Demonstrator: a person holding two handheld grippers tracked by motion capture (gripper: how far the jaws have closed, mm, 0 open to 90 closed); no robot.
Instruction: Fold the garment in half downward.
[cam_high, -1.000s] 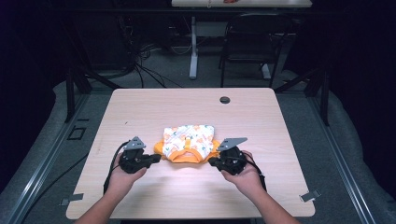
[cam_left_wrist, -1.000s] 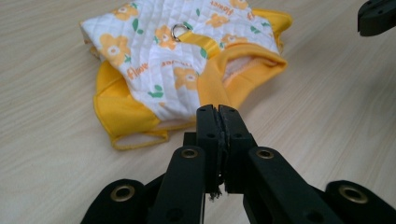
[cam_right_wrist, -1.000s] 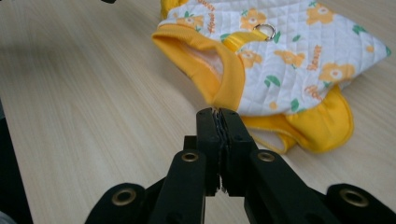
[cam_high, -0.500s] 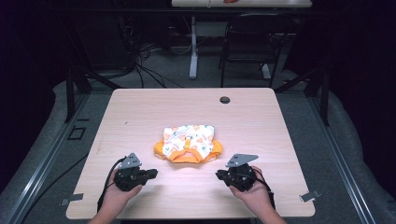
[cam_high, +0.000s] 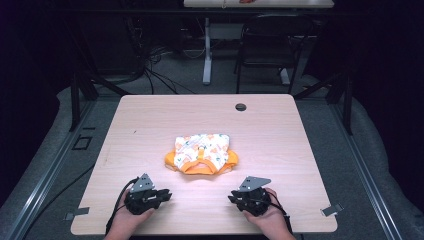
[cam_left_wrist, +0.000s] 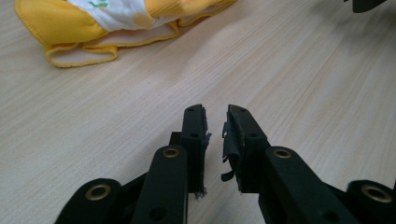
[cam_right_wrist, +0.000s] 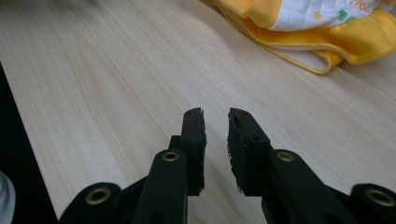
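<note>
We're sitting both grippers, left (cam_high: 162, 194) and right (cam_high: 235, 198), near the folded garment (cam_high: 201, 153), 2 sets of jaws just opening narrowly, empty; looks done, next probably a check.

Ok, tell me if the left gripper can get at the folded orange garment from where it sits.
Probably yes. The left gripper sits near the table's front edge, jaws slightly apart and holding nothing; they have just been opening. Bare wood lies between it and the garment.

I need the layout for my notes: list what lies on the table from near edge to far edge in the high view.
Left tongs and right tongs side by side nearest the person → folded orange and white garment at mid-table → small dark round hole near the far edge of the table.
</note>
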